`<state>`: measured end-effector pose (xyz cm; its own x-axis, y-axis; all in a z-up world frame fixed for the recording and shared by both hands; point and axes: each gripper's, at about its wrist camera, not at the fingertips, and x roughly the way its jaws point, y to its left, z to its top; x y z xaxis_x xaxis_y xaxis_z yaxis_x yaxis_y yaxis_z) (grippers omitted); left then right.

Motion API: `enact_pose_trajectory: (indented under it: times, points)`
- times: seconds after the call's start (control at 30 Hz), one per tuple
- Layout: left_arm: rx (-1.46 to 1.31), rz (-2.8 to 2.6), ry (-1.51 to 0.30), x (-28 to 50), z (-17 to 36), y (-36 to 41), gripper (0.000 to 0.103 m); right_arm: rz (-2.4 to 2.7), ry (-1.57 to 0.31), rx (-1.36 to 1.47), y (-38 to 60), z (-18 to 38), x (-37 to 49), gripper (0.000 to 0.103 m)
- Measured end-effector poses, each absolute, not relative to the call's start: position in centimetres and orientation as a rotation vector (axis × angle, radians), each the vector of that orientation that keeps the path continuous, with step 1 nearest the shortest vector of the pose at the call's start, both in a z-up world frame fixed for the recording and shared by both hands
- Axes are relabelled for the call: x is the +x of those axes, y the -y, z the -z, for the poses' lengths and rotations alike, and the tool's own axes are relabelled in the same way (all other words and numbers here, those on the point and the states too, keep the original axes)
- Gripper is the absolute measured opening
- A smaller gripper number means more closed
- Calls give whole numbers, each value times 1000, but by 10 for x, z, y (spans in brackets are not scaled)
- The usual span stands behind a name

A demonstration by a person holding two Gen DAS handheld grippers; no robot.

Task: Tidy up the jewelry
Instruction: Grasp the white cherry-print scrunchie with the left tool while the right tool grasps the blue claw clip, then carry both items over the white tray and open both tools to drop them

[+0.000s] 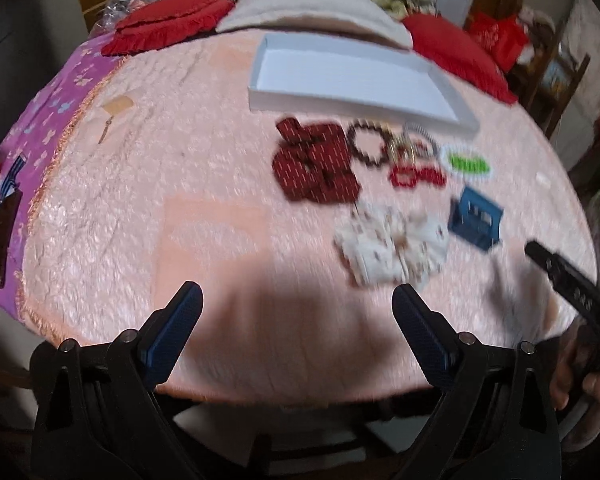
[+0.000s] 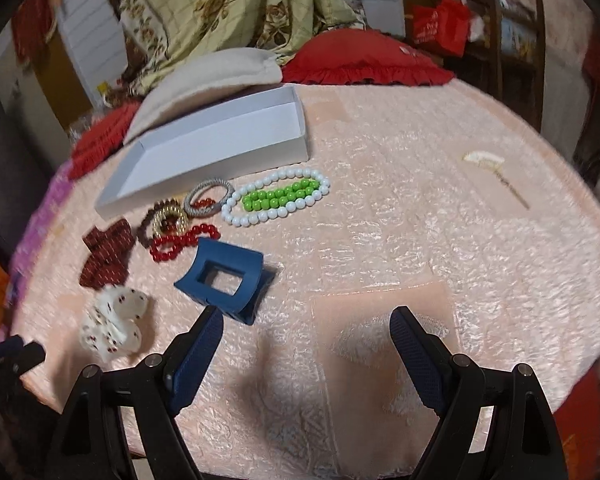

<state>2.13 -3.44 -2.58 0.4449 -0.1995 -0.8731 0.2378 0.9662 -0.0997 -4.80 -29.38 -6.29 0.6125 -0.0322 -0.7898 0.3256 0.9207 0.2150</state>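
An empty white box [image 2: 220, 140] lies on the pink bedspread [image 2: 380, 220]; it also shows in the left wrist view [image 1: 356, 76]. In front of it lie a white bead bracelet [image 2: 236, 216] around a green one [image 2: 280, 198], a silver ring [image 2: 210, 196], a gold coil [image 2: 170, 218], a red bead bracelet [image 2: 180, 244], a dark red bow [image 2: 106, 252], a blue claw clip [image 2: 224, 278] and a white scrunchie [image 2: 114, 328]. My right gripper [image 2: 306, 320] is open, its left fingertip just in front of the clip. My left gripper [image 1: 298, 298] is open and empty, short of the scrunchie [image 1: 392, 246].
Red cushions [image 2: 364, 60] and a beige pillow [image 2: 204, 80] lie behind the box. A small cream hairpin [image 2: 488, 164] lies at the right. A purple flowered cloth [image 1: 48, 120] covers the bed's left side. The right gripper's body [image 1: 572, 292] shows at the left view's right edge.
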Motion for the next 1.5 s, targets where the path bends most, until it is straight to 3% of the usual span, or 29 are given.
enact_pose_trajectory:
  times: [0.17,0.53,0.57,0.63,0.67,0.73,0.83,0.87,1.13,1.5]
  points:
    - [1,367,-1095,39,33,37,96,100,-897,448,302,71,-40,60]
    - [30,559,-1176,70,67,85,94,34,-972,392,283,91,15,56]
    - [39,562,-1187,71,71,88,90,38,-976,390,283,93,17,56]
    - [51,576,-1233,71,80,94,62,47,-981,383,282,96,19,48]
    - [56,564,-1227,71,80,95,59,46,-984,383,282,97,21,46]
    - [62,564,-1216,69,79,96,21,37,-983,388,281,98,23,38]
    - [52,544,-1228,68,78,94,10,19,-983,391,279,97,26,32]
    - [47,544,-1226,67,74,93,10,18,-976,374,278,95,26,21]
    - [-4,553,-1109,65,12,64,9,-78,-871,382,268,58,23,3]
    - [-38,473,-1034,154,-31,44,9,-144,-721,360,261,-20,97,3]
